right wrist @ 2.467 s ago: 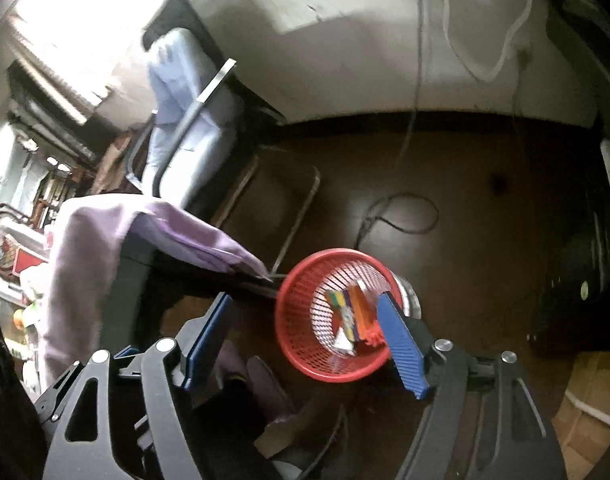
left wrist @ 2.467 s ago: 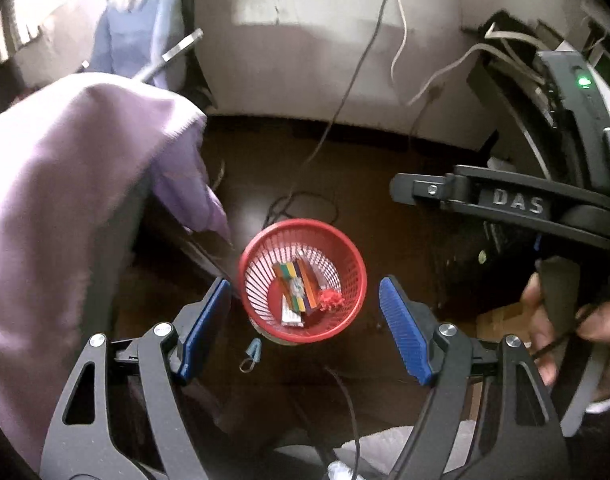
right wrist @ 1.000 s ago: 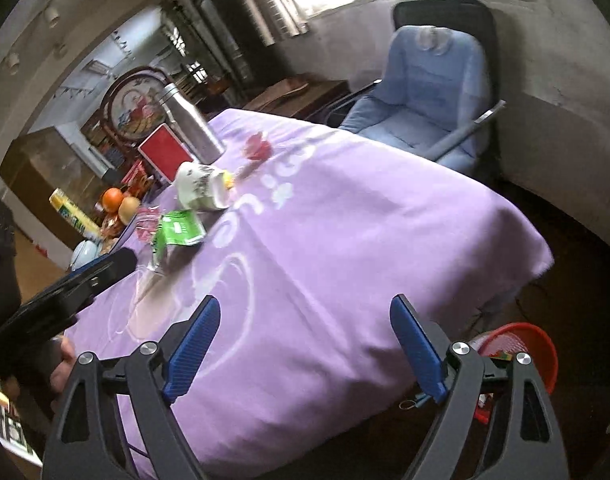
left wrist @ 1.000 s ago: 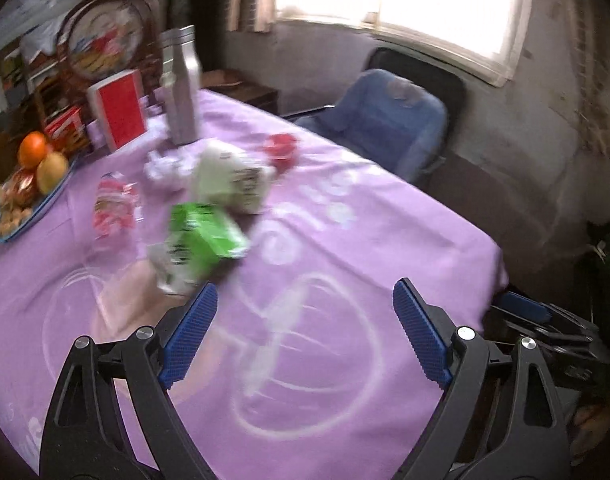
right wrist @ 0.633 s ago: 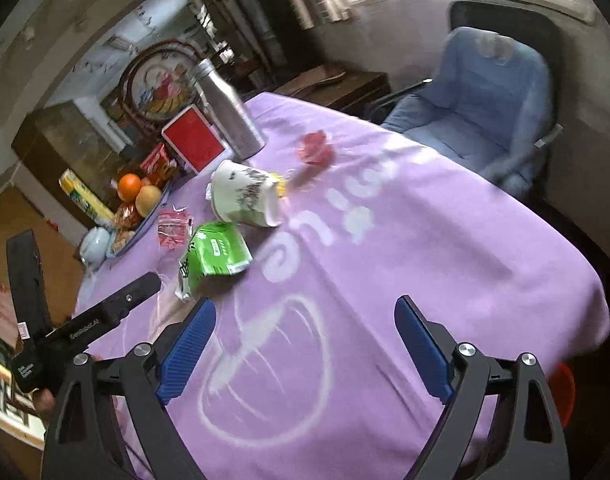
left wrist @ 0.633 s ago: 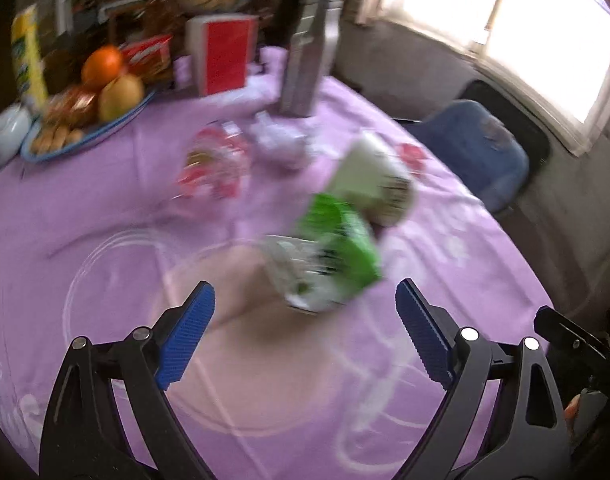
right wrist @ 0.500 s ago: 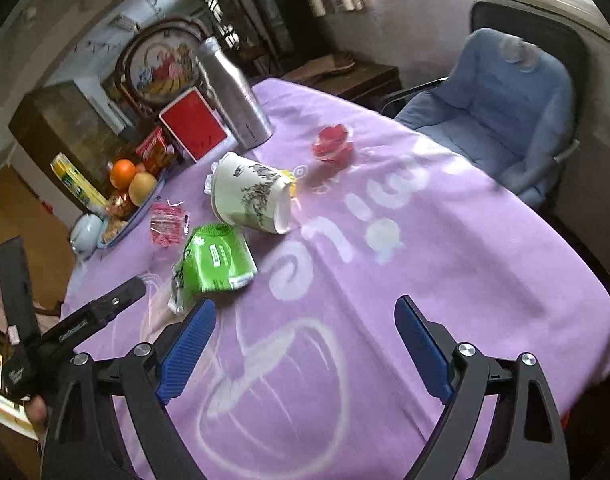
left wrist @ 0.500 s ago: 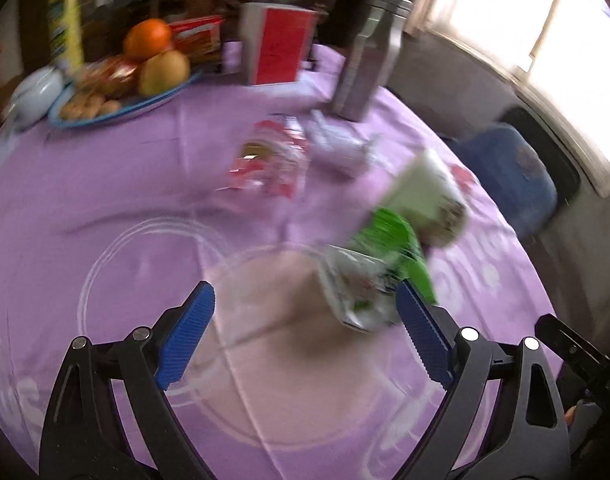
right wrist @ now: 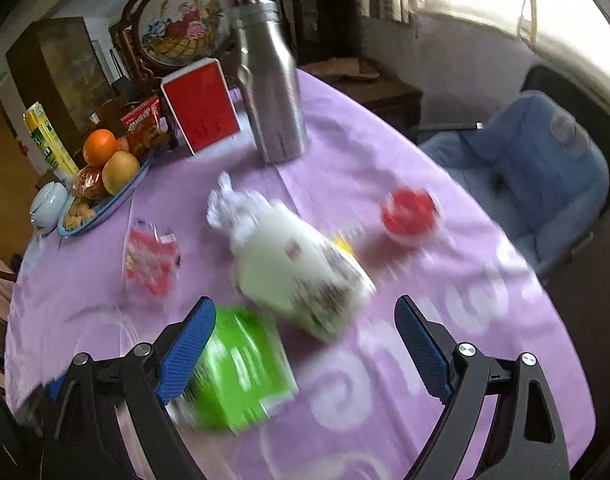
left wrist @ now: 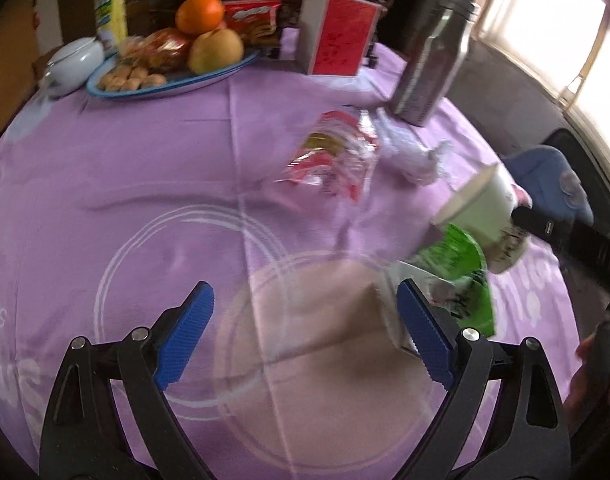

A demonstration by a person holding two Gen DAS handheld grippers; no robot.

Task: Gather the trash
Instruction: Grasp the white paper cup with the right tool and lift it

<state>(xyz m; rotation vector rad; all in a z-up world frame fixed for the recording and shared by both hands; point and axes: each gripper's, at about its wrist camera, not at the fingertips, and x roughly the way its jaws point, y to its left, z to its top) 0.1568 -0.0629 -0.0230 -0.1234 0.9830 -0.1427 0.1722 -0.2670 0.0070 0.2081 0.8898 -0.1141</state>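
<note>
The right hand-held gripper hovers wide open and empty over a tipped paper cup on the purple bench. The left hand-held gripper, equally spread, holds nothing. Squeezing the cup gently across its middle should avoid crushing it.

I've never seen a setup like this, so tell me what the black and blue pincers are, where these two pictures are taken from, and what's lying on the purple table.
Those pincers are hand-held grippers; a person holds one in each hand. Each picture comes from a camera on one gripper, looking along its jaws. The left gripper and right gripper are both open and hold nothing. On the purple tablecloth lie a tipped white paper cup, a green crumpled packet, a red and clear plastic wrapper, a crumpled white tissue and a small red cup. Behind stand a steel bottle and a blue fruit plate.
</note>
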